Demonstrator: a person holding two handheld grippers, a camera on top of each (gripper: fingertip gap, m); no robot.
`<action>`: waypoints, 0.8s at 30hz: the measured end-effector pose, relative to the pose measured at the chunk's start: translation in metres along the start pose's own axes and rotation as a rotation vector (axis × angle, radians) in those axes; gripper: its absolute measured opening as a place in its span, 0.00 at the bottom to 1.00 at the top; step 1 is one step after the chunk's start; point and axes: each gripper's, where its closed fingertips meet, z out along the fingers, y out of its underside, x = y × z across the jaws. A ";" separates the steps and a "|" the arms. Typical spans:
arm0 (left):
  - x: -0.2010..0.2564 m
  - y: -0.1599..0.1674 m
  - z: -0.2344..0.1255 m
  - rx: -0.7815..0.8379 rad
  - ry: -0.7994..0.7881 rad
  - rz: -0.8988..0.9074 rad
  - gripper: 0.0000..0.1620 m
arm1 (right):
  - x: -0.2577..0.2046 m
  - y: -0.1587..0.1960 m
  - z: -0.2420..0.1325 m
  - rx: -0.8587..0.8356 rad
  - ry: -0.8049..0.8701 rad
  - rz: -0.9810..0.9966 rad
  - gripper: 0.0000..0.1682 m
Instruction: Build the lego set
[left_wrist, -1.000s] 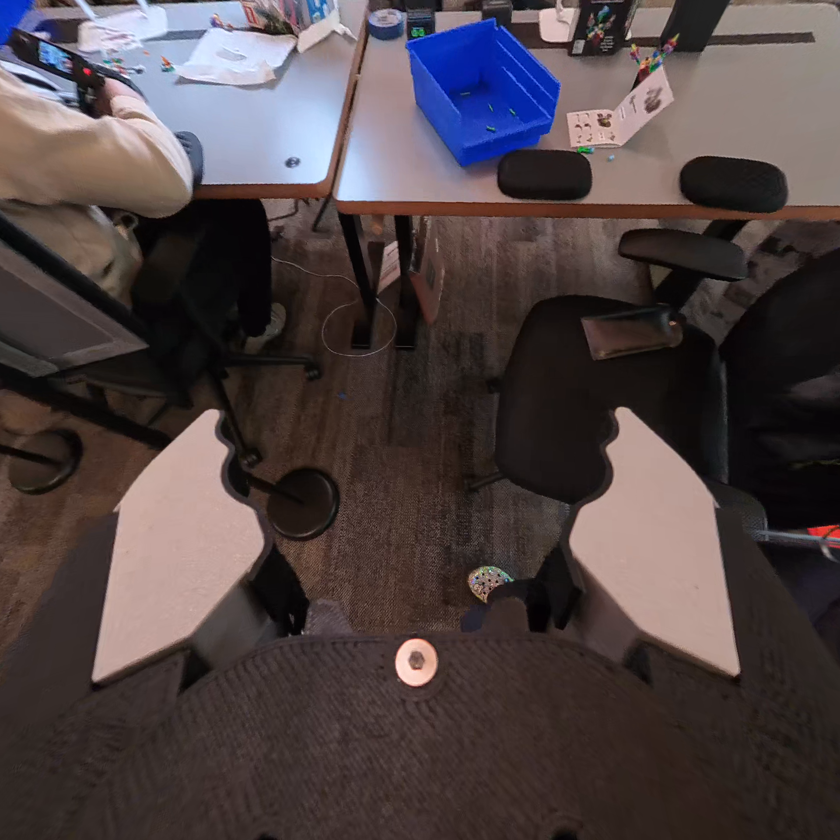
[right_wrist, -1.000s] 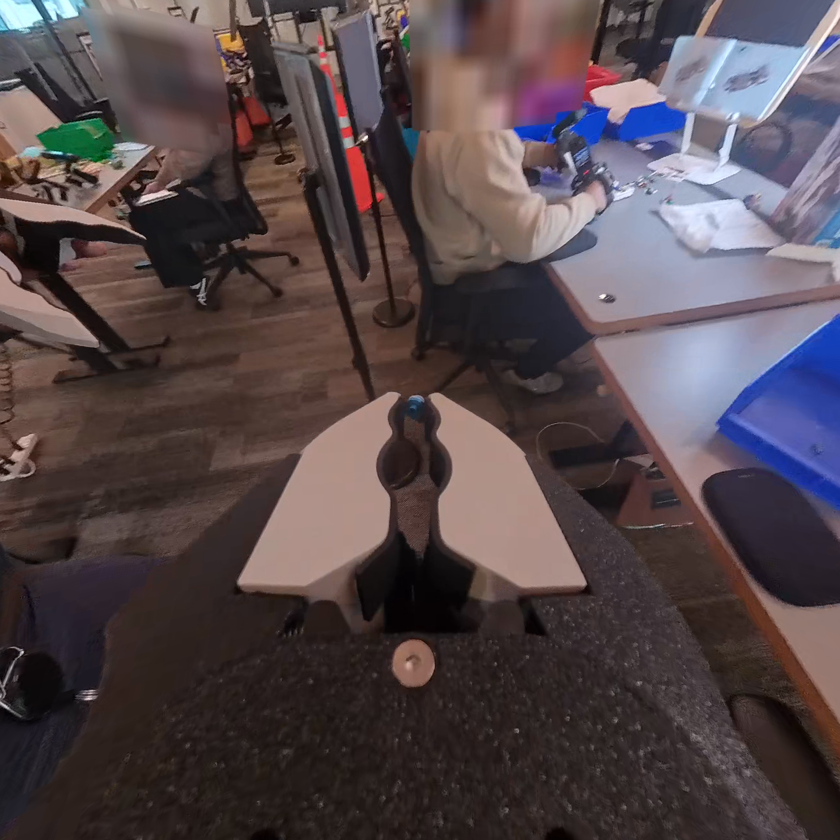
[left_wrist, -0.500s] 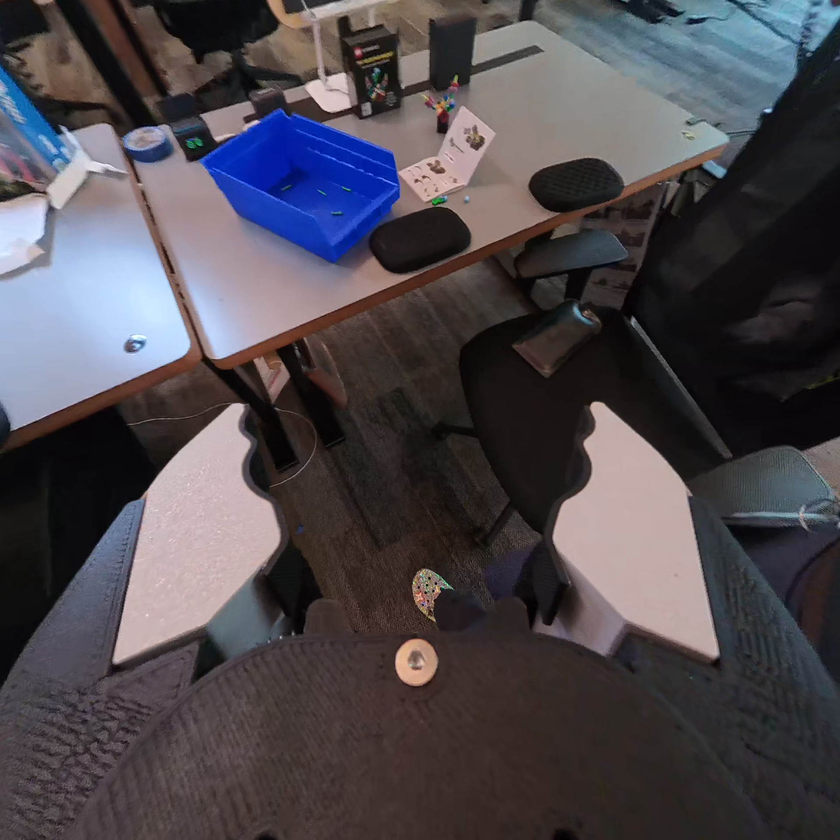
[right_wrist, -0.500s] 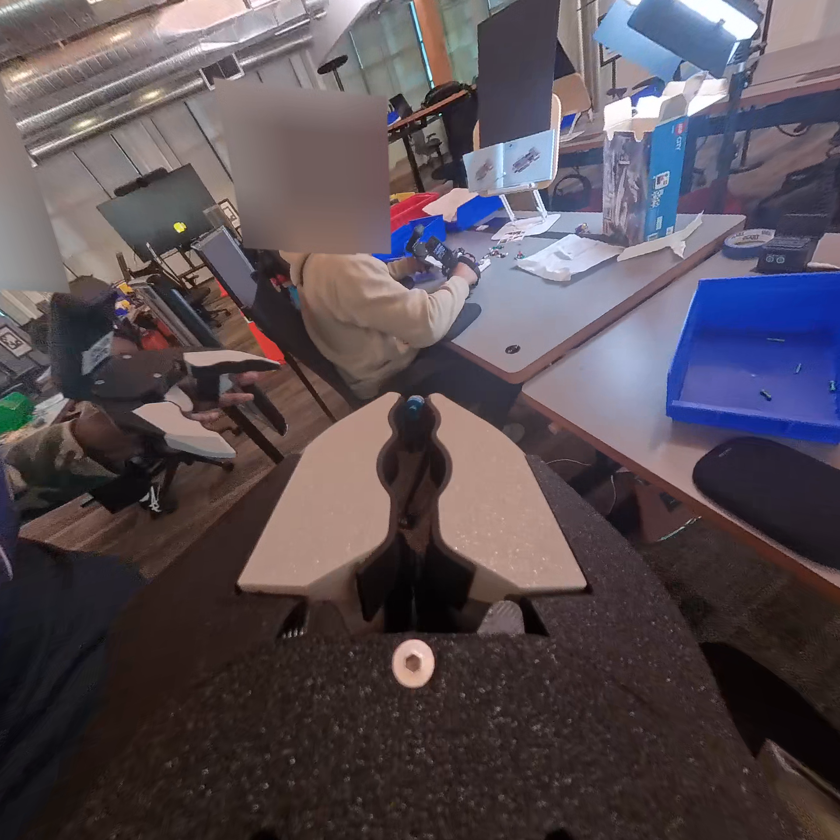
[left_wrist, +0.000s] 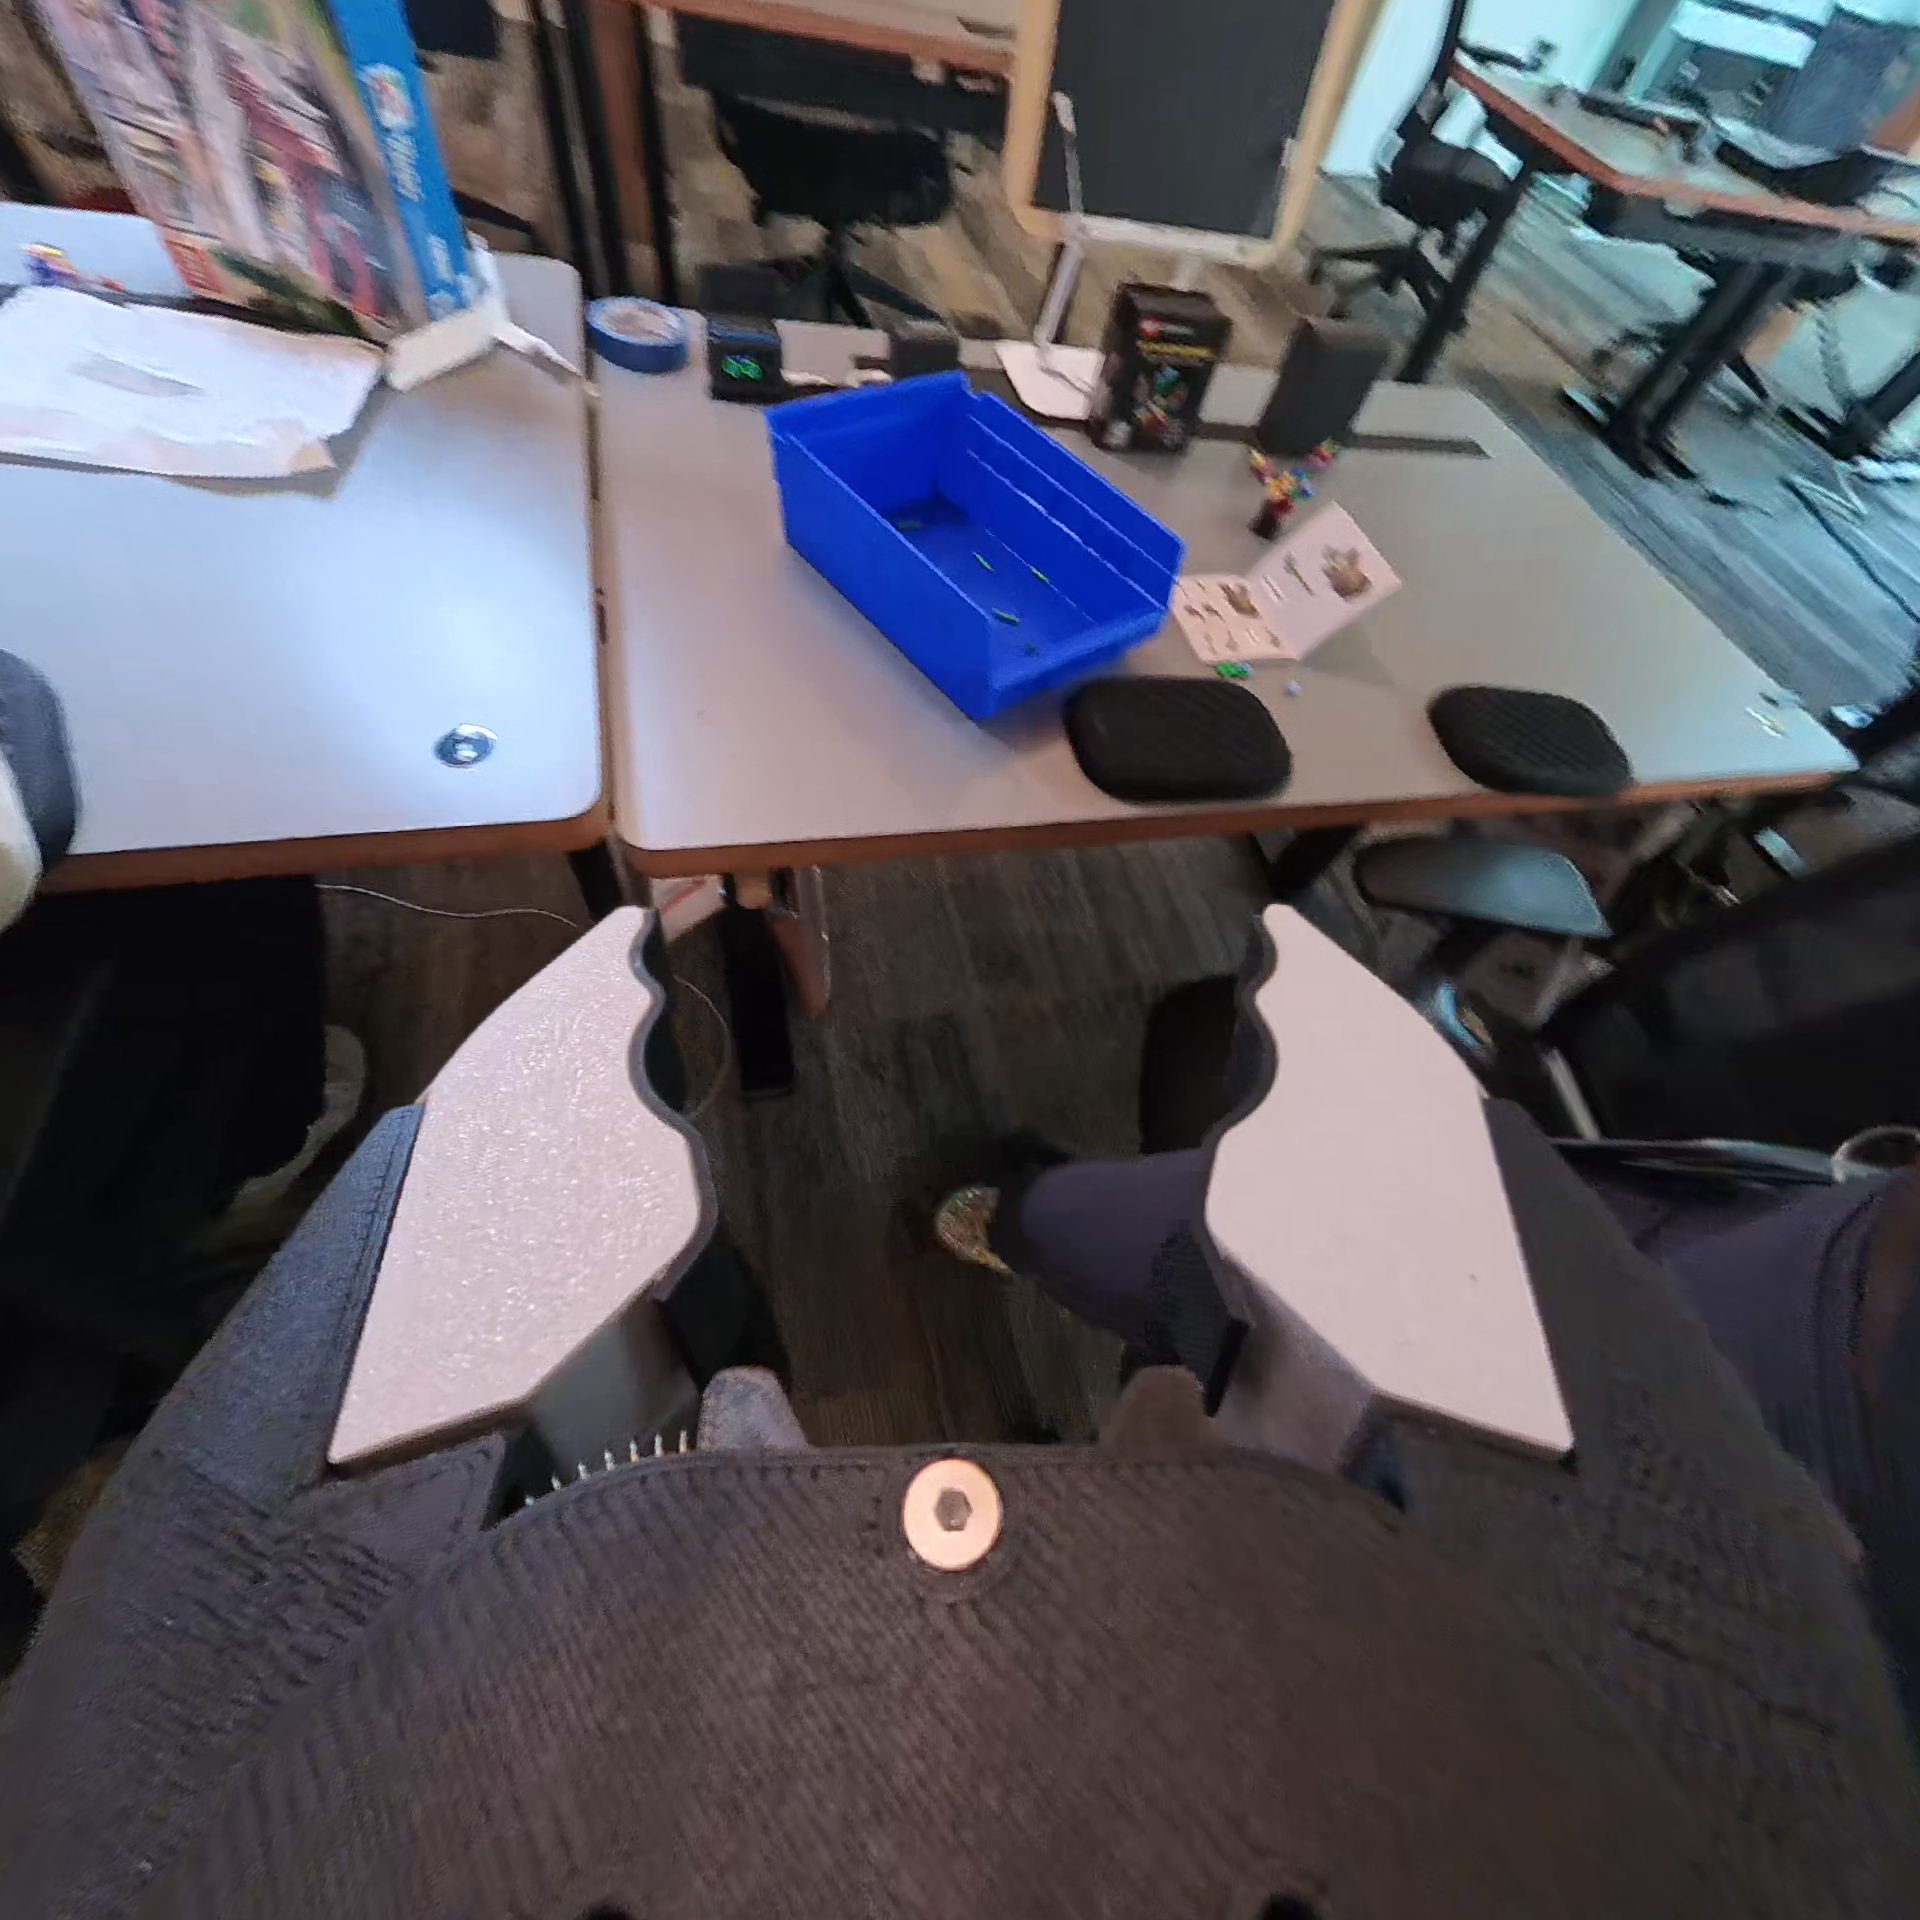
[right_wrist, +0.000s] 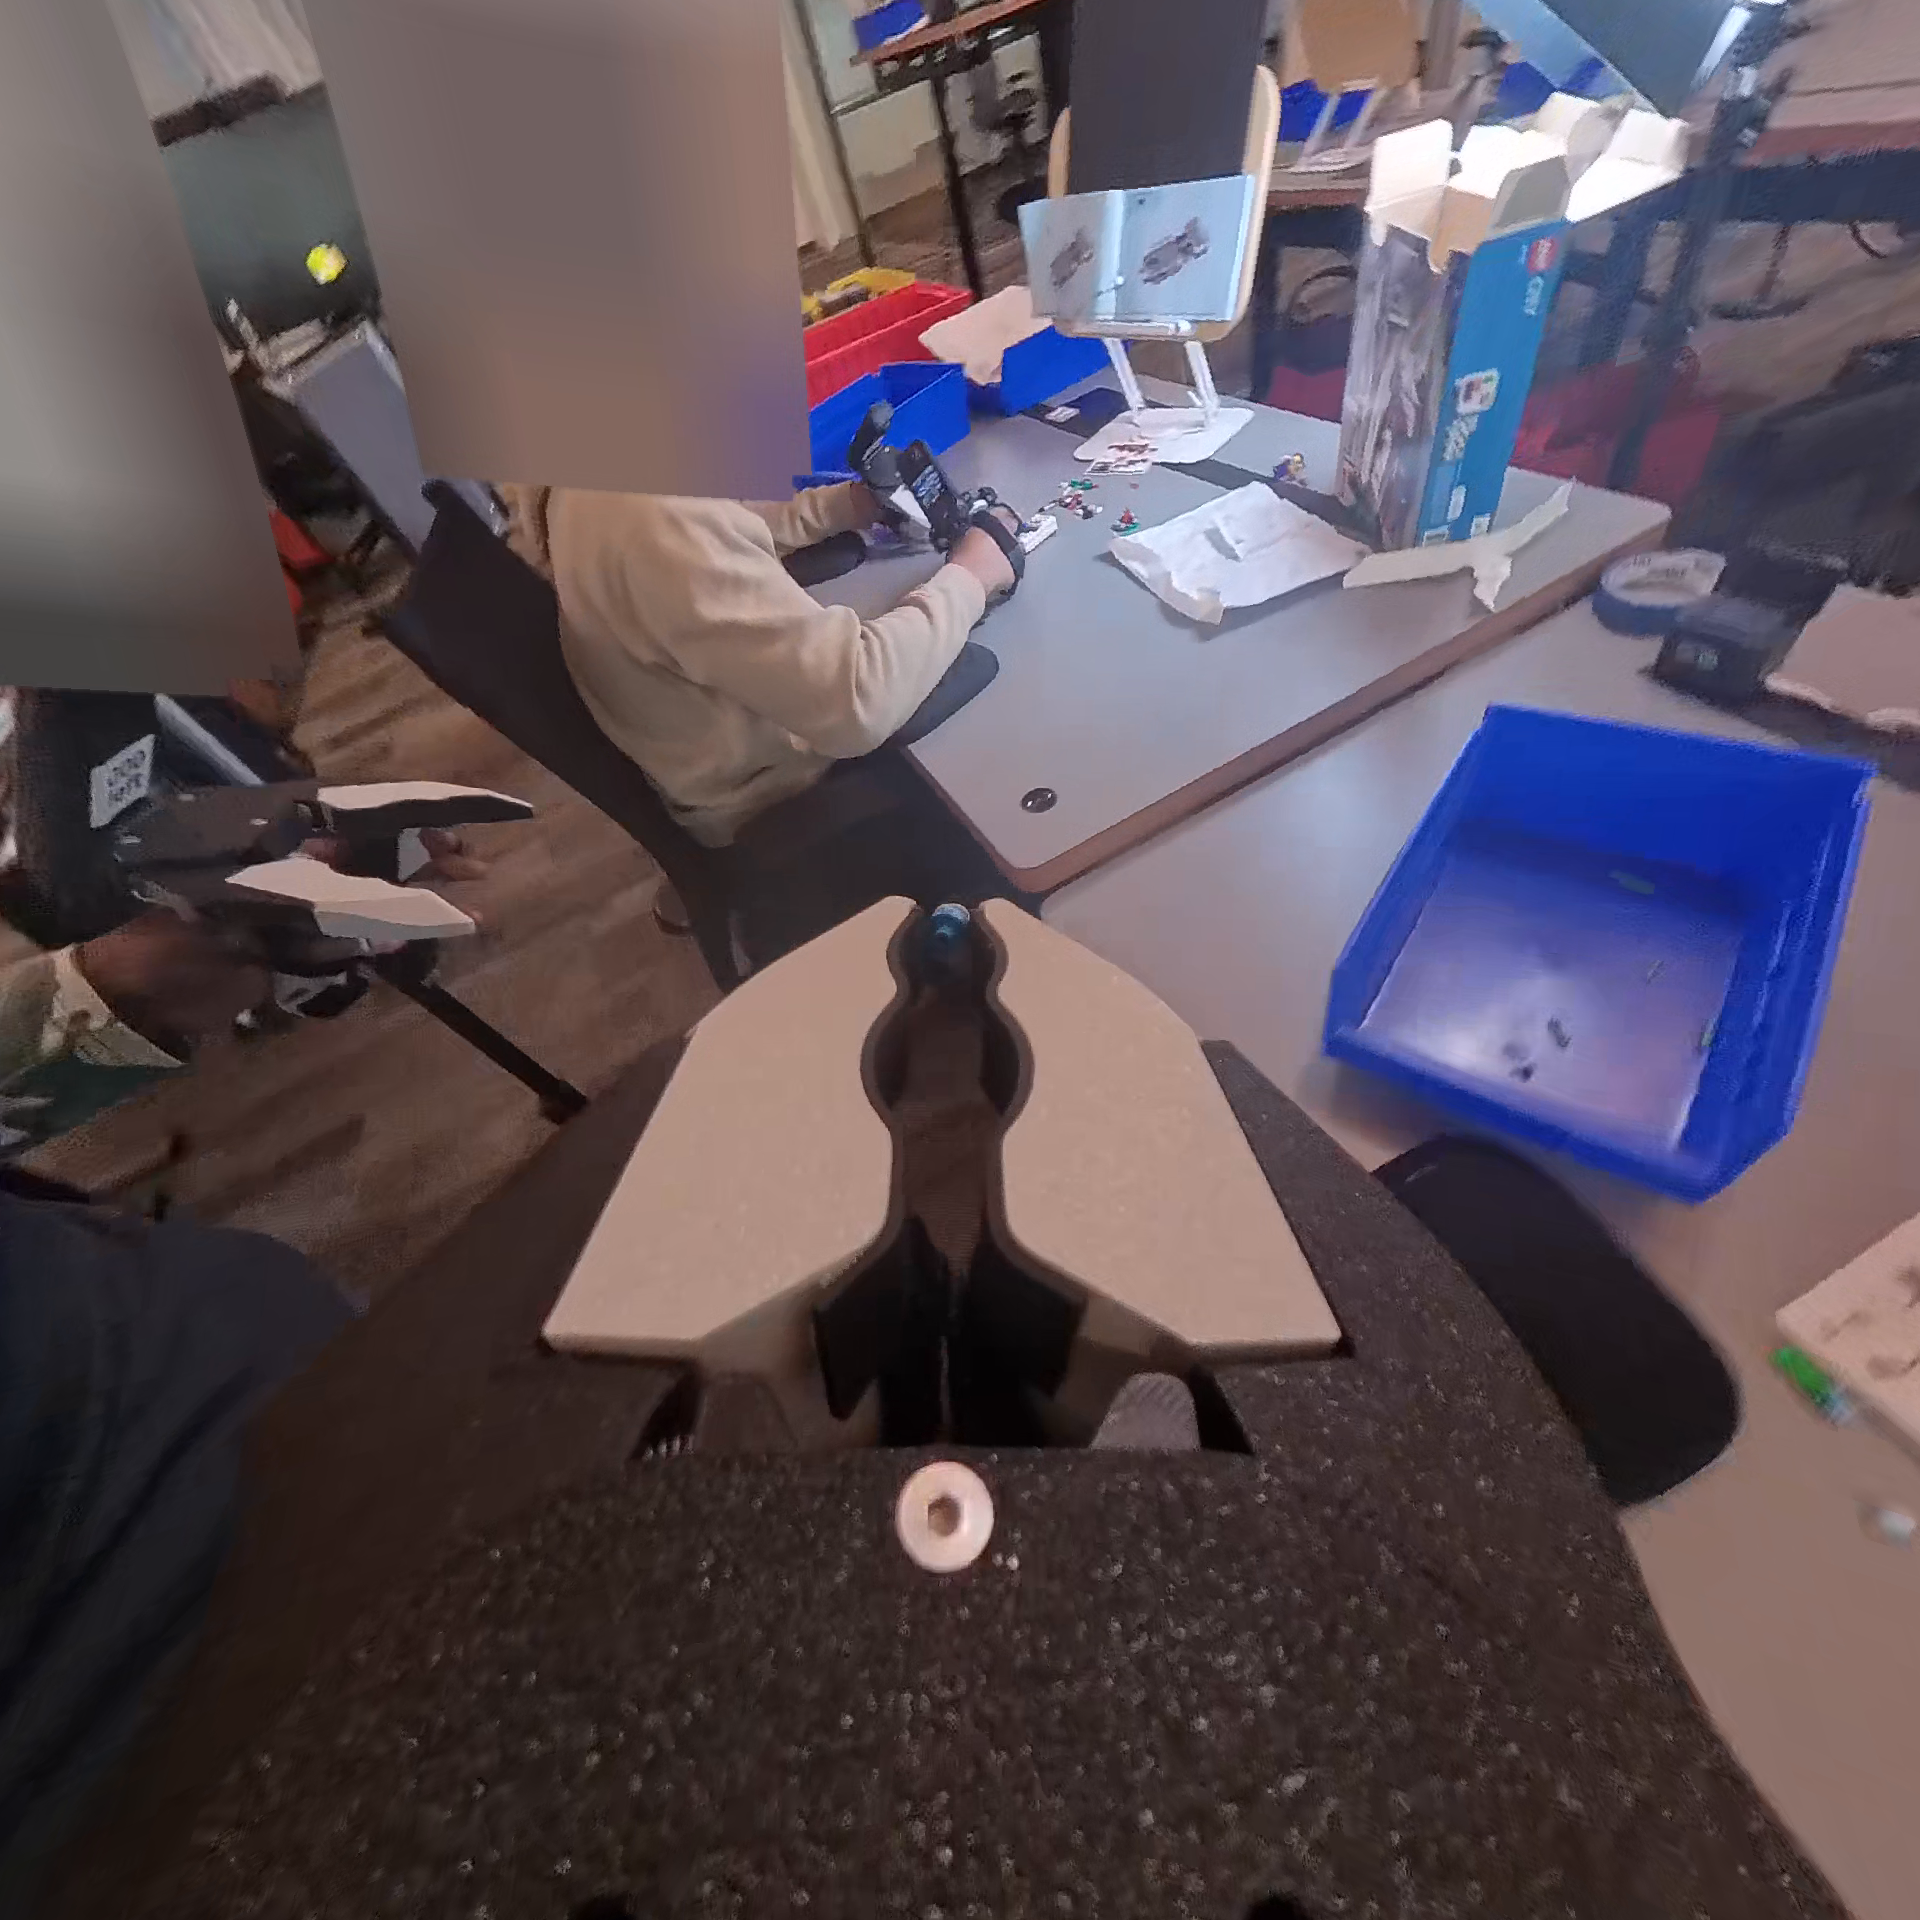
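My right gripper (right_wrist: 943, 914) is shut on a small blue lego piece (right_wrist: 945, 923) pinched at its fingertips, held in the air off the table's left corner. My left gripper (left_wrist: 951, 925) is open and empty, well back from the table edge over the floor; it also shows far left in the right wrist view (right_wrist: 457, 862). A blue bin (left_wrist: 966, 540) with a few small pieces stands on the grey table (left_wrist: 748, 717); it also shows in the right wrist view (right_wrist: 1590, 935). An open instruction booklet (left_wrist: 1283, 597) and a small colourful lego build (left_wrist: 1288, 483) lie to the bin's right.
Two black wrist pads (left_wrist: 1179, 738) (left_wrist: 1527, 738) lie along the table's front edge. A dark box (left_wrist: 1158, 364), a blue tape roll (left_wrist: 636, 332) and a black block (left_wrist: 1320, 384) stand at the back. A person in a beige top (right_wrist: 727, 644) works at the neighbouring table (left_wrist: 260, 665). A black chair (left_wrist: 1475, 894) stands at the right. The grippers' ends are close to 35 cm from one another.
Both views have swung up and toward the table. The left gripper stays open and the right stays shut on the blue piece. The bin and booklet now sit more centred ahead.
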 end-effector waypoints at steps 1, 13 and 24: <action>-0.004 0.002 0.009 0.017 -0.043 -0.007 0.63 | 0.018 -0.006 0.009 -0.015 -0.031 -0.038 0.05; 0.025 0.122 0.159 -0.013 -0.204 0.041 0.63 | 0.121 0.113 0.127 -0.298 -0.689 -0.225 0.05; 0.185 0.223 0.223 0.135 -0.451 0.250 0.45 | 0.173 0.266 0.041 -0.048 -1.009 -0.364 0.05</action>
